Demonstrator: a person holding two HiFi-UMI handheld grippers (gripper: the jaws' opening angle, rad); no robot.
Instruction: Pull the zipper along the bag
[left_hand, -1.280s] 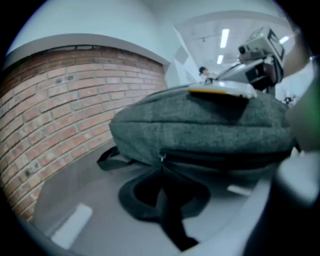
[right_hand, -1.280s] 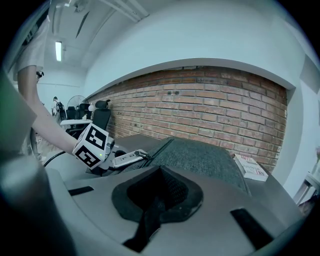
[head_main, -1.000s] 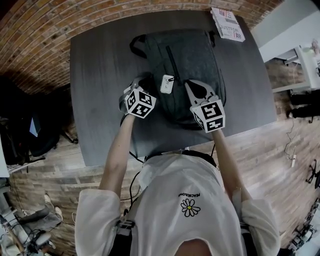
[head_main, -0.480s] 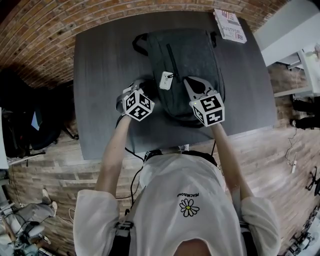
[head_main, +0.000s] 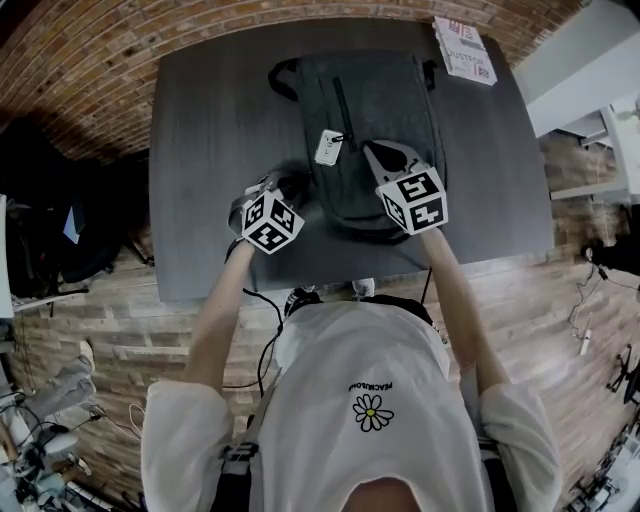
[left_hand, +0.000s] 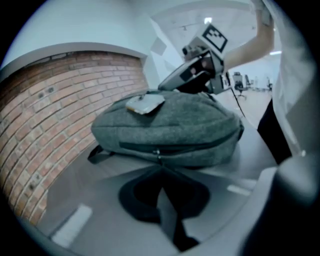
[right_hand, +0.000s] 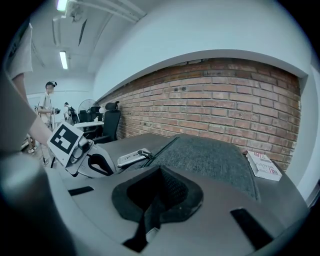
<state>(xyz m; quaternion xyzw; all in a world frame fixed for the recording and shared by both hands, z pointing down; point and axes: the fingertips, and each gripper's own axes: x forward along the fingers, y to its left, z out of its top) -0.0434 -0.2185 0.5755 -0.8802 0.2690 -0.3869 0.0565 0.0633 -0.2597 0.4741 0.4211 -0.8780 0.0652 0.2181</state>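
Note:
A grey backpack (head_main: 375, 120) lies flat on the dark table (head_main: 210, 120), with a white tag (head_main: 328, 147) on top. In the left gripper view the side zipper runs as a dark slit along the backpack (left_hand: 170, 127), and its pull (left_hand: 158, 155) hangs right at the tips of my left gripper (left_hand: 161, 169). The jaws are closed on that pull. In the head view the left gripper (head_main: 290, 187) sits at the bag's near left corner. My right gripper (head_main: 372, 152) is shut with nothing between its jaws. It rests on the bag's top beside the tag (right_hand: 131, 158).
A white and red printed booklet (head_main: 462, 48) lies at the table's far right corner, beyond the bag. Brick flooring surrounds the table's far side. The person's torso stands at the near table edge. A person stands far off in the right gripper view.
My left gripper has drawn back toward the near left of the bag, still shut. The right gripper stays on the bag's top. The head view has shifted slightly.

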